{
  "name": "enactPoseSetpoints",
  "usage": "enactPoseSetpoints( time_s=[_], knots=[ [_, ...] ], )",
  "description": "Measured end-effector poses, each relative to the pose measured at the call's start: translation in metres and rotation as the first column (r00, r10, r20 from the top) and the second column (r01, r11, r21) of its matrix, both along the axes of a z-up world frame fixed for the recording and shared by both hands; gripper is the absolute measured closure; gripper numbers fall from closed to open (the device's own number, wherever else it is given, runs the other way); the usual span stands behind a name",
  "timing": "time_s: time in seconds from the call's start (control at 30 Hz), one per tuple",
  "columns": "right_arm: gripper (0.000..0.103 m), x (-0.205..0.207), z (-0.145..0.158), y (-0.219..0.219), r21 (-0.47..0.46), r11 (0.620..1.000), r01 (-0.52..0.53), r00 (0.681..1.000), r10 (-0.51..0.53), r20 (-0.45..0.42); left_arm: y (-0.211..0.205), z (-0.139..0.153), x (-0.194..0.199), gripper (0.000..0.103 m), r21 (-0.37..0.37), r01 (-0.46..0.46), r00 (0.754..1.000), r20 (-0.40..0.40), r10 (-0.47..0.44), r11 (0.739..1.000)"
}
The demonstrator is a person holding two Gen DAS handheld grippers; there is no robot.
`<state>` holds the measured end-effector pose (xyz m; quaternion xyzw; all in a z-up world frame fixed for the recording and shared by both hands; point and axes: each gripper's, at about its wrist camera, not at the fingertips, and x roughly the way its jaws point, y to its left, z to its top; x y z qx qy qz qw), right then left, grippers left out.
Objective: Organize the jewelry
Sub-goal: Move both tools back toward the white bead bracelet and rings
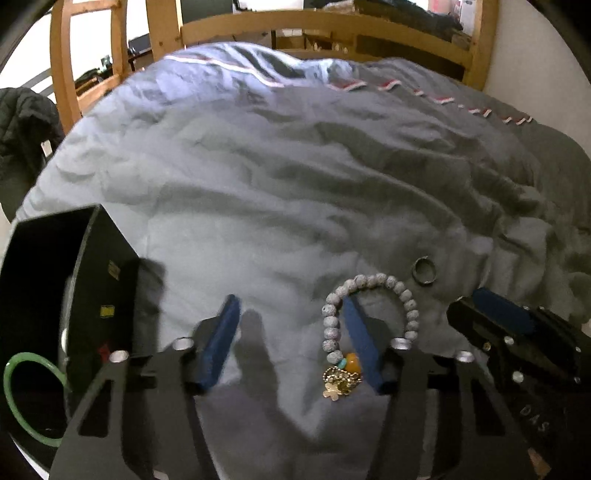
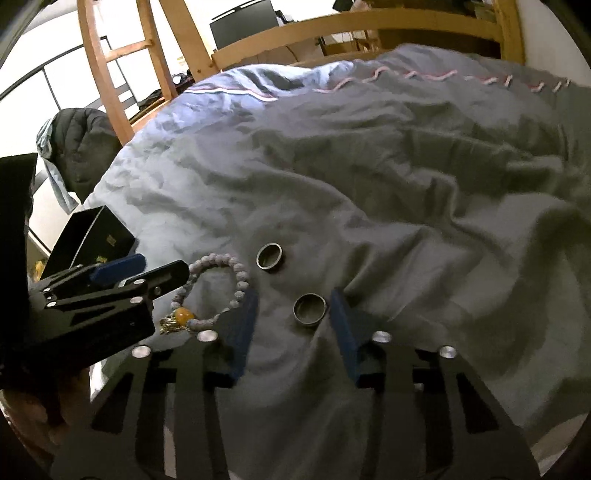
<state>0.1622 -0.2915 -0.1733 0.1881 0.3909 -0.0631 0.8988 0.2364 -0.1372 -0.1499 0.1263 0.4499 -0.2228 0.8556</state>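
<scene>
The bracelet [image 1: 369,325] of pale rough beads, with an amber bead and a gold charm, lies on the bed's grey duvet [image 1: 258,184]; the left tool [image 1: 291,339] has one blue pad inside its loop, jaws parted, gripping nothing. Only the right view shows a second metal ring [image 2: 310,309], between the right tool's [image 2: 291,332] spread pads, untouched, near the first ring [image 2: 270,256]. Only the left view shows a green bangle [image 1: 33,398] inside the black box [image 1: 66,295]. Beyond lies wide rumpled duvet up to the wooden frame [image 1: 325,33]
</scene>
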Motion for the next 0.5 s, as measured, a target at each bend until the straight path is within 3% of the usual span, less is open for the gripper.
enactPoseSetpoints(
  time_s=[0.07, 0.13, 0.2, 0.3, 0.4, 0.5],
  knots=[
    [0.073, 0.001, -0.002, 0.003, -0.005, 1.0, -0.015, 1.0, 0.015, -0.003, -0.001, -0.006, 0.003, 0.065, 0.006, 0.0, 1.0, -0.021, 0.0, 1.0],
    [0.073, 0.003, -0.004, 0.005, -0.012, 1.0, -0.024, 1.0, 0.024, -0.012, -0.002, -0.006, 0.002, 0.072, 0.003, 0.006, 1.0, -0.026, -0.006, 1.0],
    [0.073, 0.005, -0.008, 0.005, -0.014, 1.0, -0.018, 0.999, 0.018, -0.031, -0.003, -0.006, 0.0, 0.086, -0.003, 0.021, 0.999, -0.033, -0.021, 1.0],
    [0.073, 0.006, -0.009, 0.004, -0.011, 1.0, -0.013, 0.999, 0.013, -0.036, -0.005, -0.006, -0.003, 0.095, 0.006, 0.028, 0.999, -0.03, -0.028, 1.0],
    [0.074, 0.006, -0.01, 0.003, 0.001, 1.0, -0.016, 0.999, 0.016, -0.032, -0.004, -0.005, -0.004, 0.098, 0.004, 0.024, 0.999, -0.033, -0.024, 1.0],
    [0.082, 0.004, -0.012, -0.002, 0.026, 1.0, 0.003, 1.0, -0.003, -0.024, 0.0, -0.004, 0.0, 0.1, -0.009, 0.005, 0.999, -0.042, -0.006, 1.0]
  ],
)
